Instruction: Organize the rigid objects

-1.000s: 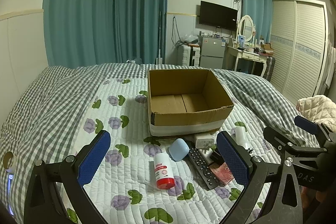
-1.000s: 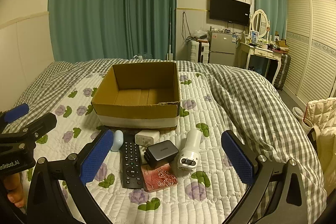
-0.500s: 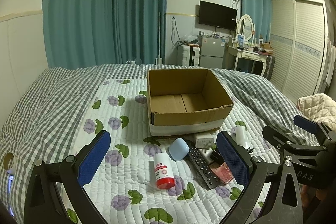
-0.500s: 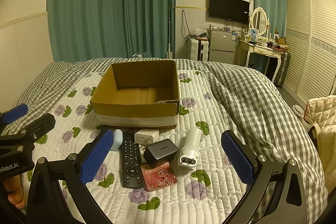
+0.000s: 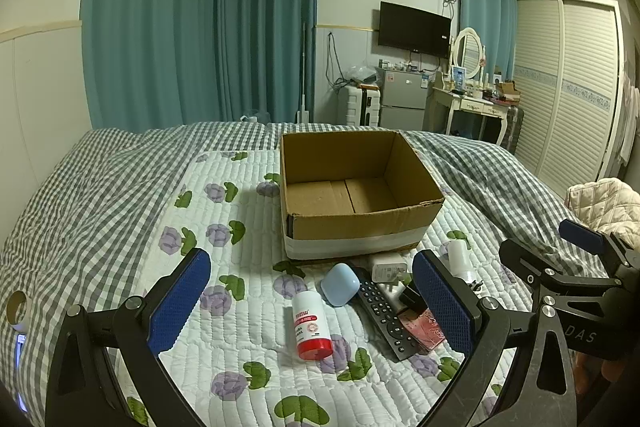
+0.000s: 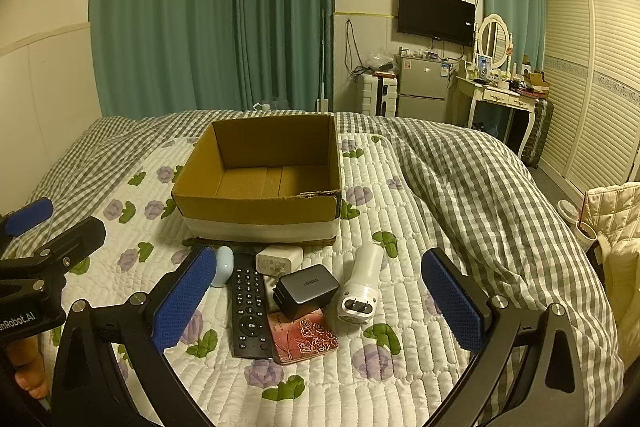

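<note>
An open, empty cardboard box (image 5: 360, 223) (image 6: 260, 213) stands on the bed. In front of it lie a white bottle with a red cap (image 5: 310, 325), a light blue case (image 5: 340, 283) (image 6: 222, 265), a black remote (image 5: 382, 315) (image 6: 249, 307), a white plug adapter (image 6: 279, 258), a dark grey charger (image 6: 306, 291), a white cylindrical device (image 6: 362, 287) and a red rose-patterned wallet (image 6: 302, 339). My left gripper (image 5: 310, 307) is open above the bottle and case. My right gripper (image 6: 316, 301) is open above the charger and wallet. Both are empty.
A white quilt with purple flowers (image 5: 224, 267) lies over a grey checked duvet (image 6: 480, 187). A tape roll (image 5: 18, 309) lies at the bed's left edge. A cream jacket (image 6: 616, 219) and a wardrobe (image 6: 600, 87) are at the right.
</note>
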`<state>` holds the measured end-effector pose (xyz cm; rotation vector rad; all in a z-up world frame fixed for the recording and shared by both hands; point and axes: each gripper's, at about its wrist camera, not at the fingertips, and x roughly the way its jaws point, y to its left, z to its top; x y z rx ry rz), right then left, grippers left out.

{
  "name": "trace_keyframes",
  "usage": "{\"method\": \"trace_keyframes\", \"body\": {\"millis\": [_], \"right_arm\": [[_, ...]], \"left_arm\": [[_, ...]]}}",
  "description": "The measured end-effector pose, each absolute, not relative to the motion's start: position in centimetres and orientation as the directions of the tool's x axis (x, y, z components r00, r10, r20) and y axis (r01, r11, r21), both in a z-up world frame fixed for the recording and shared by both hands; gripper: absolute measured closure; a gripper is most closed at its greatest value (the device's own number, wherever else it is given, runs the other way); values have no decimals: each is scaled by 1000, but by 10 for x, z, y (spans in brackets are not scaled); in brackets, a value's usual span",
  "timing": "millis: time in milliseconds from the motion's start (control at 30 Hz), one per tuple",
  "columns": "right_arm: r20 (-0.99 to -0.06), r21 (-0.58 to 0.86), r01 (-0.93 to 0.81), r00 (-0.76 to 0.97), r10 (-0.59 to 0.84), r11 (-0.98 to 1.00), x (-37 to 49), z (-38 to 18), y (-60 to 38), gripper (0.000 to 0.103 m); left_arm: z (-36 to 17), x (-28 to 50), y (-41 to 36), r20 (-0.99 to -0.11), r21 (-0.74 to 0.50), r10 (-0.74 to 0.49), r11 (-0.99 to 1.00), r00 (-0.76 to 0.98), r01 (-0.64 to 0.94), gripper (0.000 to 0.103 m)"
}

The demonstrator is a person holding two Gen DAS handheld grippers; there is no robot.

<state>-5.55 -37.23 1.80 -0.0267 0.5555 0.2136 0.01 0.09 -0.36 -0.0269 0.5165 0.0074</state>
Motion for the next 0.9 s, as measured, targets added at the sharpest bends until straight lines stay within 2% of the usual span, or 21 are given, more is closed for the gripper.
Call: {"method": "trace_keyframes", "body": {"millis": [900], "right_arm": [[-532,35,-216,822,201,976,-55,18,-373,0]], "left_arm": [[-3,0,0,-493,-22,1,1000,870,-13,0]]}}
